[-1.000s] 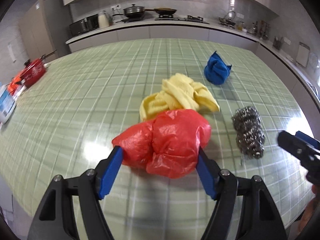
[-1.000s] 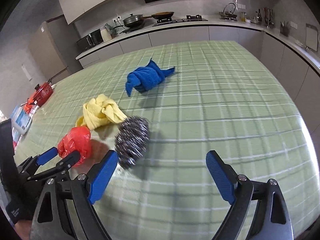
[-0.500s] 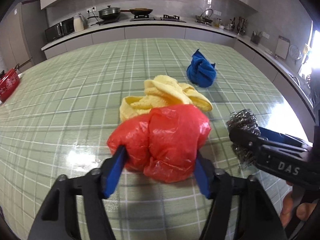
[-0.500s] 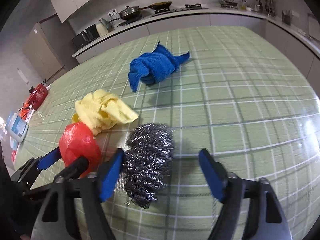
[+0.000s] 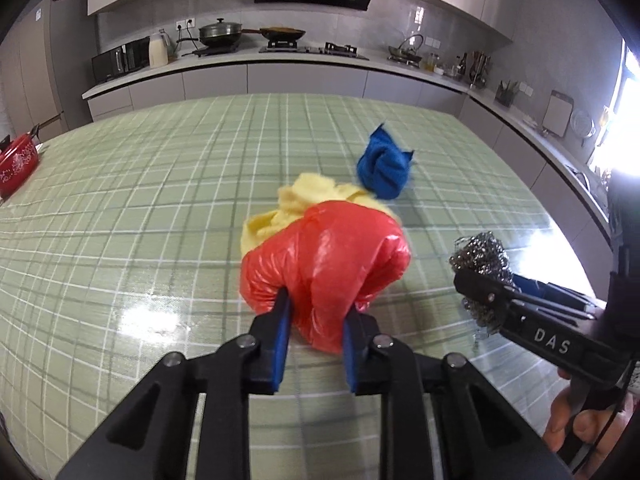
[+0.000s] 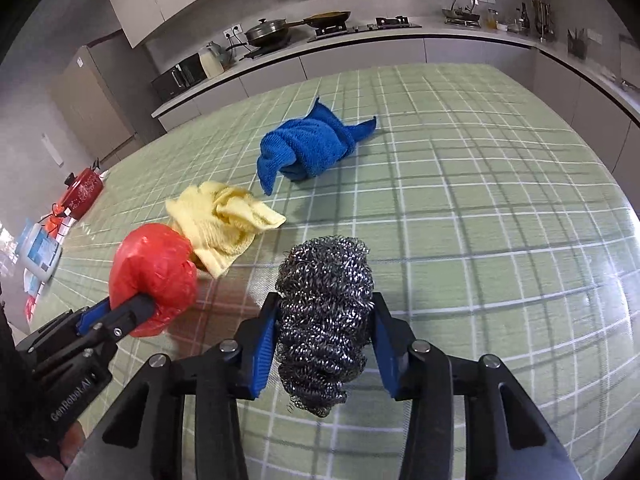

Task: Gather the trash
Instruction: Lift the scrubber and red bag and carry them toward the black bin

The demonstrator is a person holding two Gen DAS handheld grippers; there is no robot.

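The left claw point(image 5: 314, 320) was a black linkage of flat, angular arms joined by round silver screws, each finger faced with a bright blue pad point(image 5: 280, 340). The right claw point(image 6: 324, 332) had the same build: black struts, silver pivot screws, blue pads point(image 6: 264, 344) on the inner faces. At the right edge of the left wrist view its black side bar bore white letters "DAS". At the lower left of the right wrist view the other tool's black body carried white lettering reading "GenRobot.AI". A hand point(image 5: 580, 424) showed at the lower right, with a dark sleeve edge above it.
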